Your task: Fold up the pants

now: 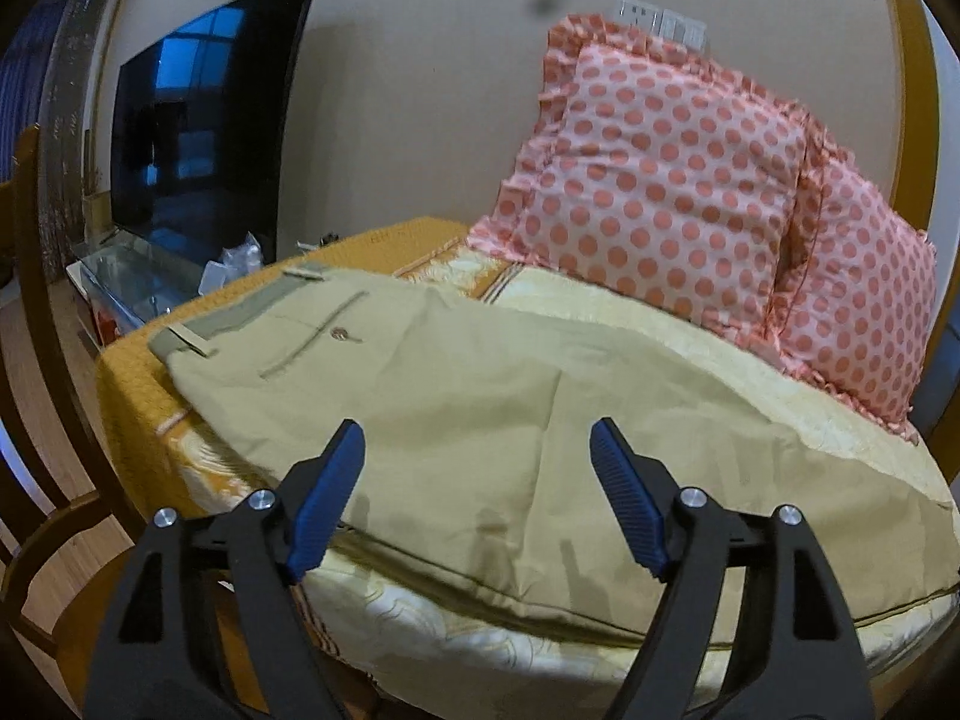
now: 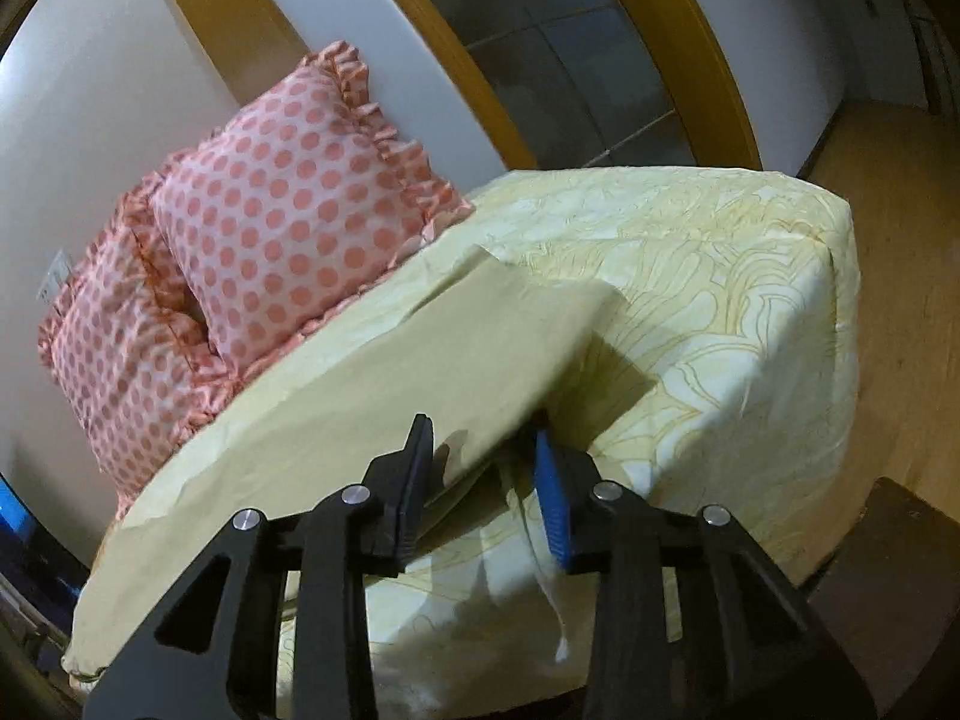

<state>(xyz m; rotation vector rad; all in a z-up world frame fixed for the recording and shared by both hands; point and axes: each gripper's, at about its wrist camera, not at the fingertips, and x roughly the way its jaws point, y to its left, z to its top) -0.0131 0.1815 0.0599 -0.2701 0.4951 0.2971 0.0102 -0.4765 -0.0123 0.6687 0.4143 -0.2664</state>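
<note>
Khaki pants (image 1: 480,396) lie spread on the bed, waistband (image 1: 240,312) at the far left with a buttoned back pocket facing up. My left gripper (image 1: 477,450) is open and empty, hovering above the pants' near edge. In the right wrist view the leg end (image 2: 420,372) stretches across the bed and its near corner is lifted. My right gripper (image 2: 483,438) has its jaws partly closed around that lifted leg edge, with fabric between the pads; I cannot tell whether it is clamped.
Two pink polka-dot pillows (image 1: 690,180) lean on the wall behind the pants; they also show in the right wrist view (image 2: 270,228). The yellow floral bedsheet (image 2: 720,300) drops off at the right. A dark TV (image 1: 204,120) and a glass stand are at far left, a wooden chair (image 1: 48,480) beside the bed.
</note>
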